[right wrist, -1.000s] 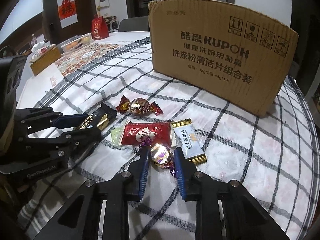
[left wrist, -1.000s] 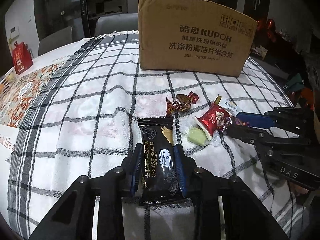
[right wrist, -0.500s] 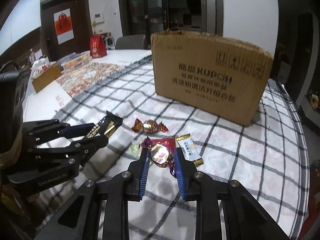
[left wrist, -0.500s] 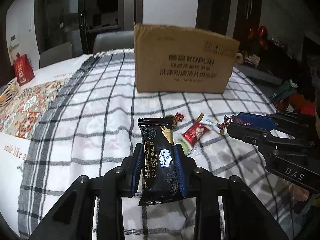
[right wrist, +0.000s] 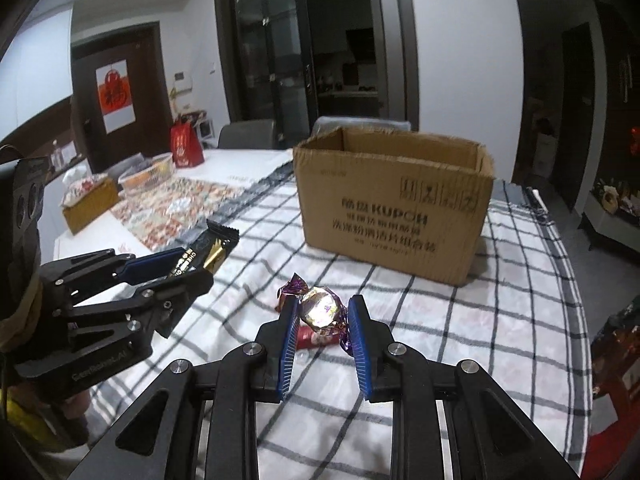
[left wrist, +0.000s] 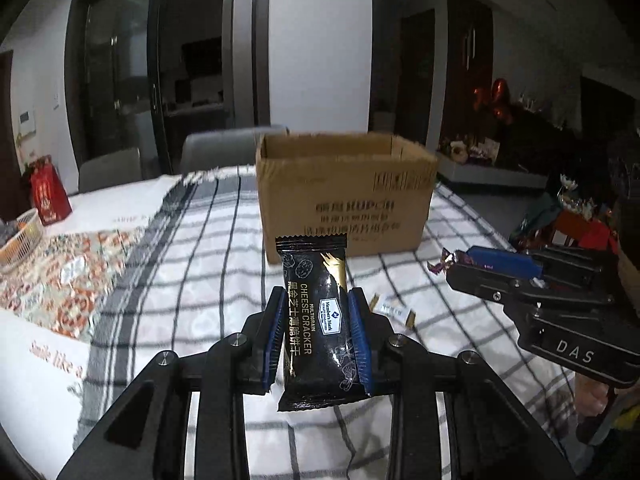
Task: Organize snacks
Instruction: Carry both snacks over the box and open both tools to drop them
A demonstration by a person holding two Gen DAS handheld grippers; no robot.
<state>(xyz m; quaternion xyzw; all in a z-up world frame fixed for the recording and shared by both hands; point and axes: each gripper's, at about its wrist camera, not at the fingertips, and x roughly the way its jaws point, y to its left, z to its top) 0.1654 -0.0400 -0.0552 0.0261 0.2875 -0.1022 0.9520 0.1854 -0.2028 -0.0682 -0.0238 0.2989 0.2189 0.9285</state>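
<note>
Black foil caught the eye first: a black and gold rectangular cheese cracker packet (left wrist: pixel 316 322) stood upright, clenched between the blue pads of the left gripper (left wrist: pixel 316 336), raised above the table. In the left wrist view, a white cloth with a black grid pattern (left wrist: pixel 192 280) spread from nine o'clock across the table, and an open brown cardboard box (left wrist: pixel 344 196) stood at twelve o'clock, well apart from the packet. A small white and gold snack packet (left wrist: pixel 394 310) lay on the cloth at about three o'clock of the left gripper.

The right gripper (right wrist: pixel 323 312) was grasping a round candy in shiny silver and purple foil (right wrist: pixel 322 308), also held above the cloth, with a red snack wrapper (right wrist: pixel 312 336) lying beneath it.

The candy's rounded, slick wrapper seemed likely to slip from the pads if tilted. The tall packet, gripped only at its middle, might catch the box's near rim.

The two grippers rode near each other, so a collision looked possible. The box mouth was open and unobstructed, with clear air above its rim.
</note>
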